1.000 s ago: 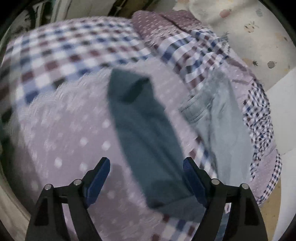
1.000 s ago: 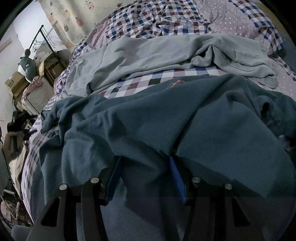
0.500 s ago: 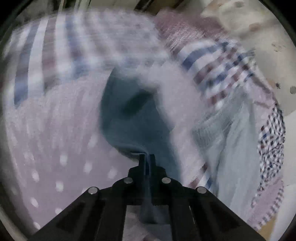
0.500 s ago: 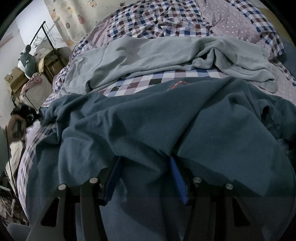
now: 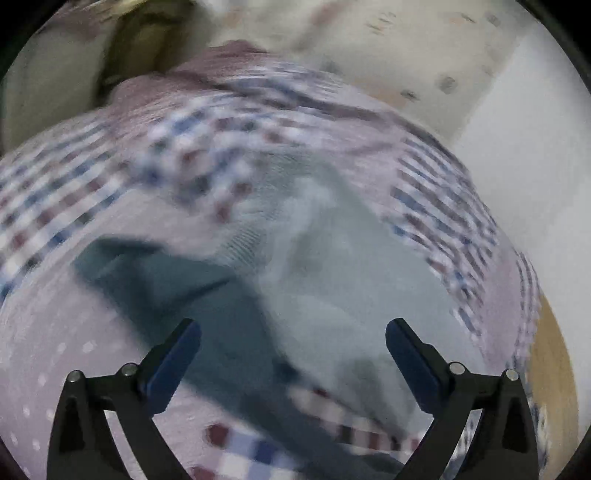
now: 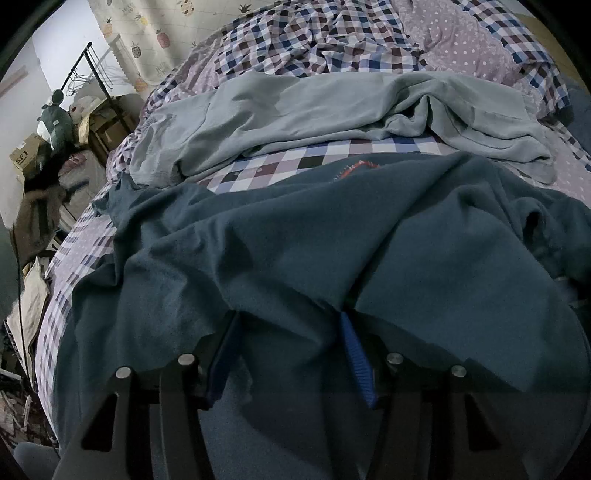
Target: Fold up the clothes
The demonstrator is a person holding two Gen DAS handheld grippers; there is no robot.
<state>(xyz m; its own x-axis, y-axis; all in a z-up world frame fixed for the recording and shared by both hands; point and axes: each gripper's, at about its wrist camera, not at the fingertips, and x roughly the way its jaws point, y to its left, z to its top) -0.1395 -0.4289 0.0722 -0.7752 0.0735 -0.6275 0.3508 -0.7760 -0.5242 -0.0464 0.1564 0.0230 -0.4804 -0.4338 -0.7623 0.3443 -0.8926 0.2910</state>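
Teal shirt (image 6: pixel 332 258) lies spread and rumpled on the bed (image 6: pixel 369 33), its near edge bunched over my right hand-held gripper (image 6: pixel 288 350), which tilts down with fingers half apart; cloth sits between them, but I cannot tell whether they pinch it. My left hand-held gripper (image 5: pixel 293 354) has just opened wide, empty, above a teal sleeve (image 5: pixel 177 280) at the left. I judge I'm laying the shirt flat; next I'd take a fresh edge. Farther off lies a pale grey garment (image 6: pixel 332 110).
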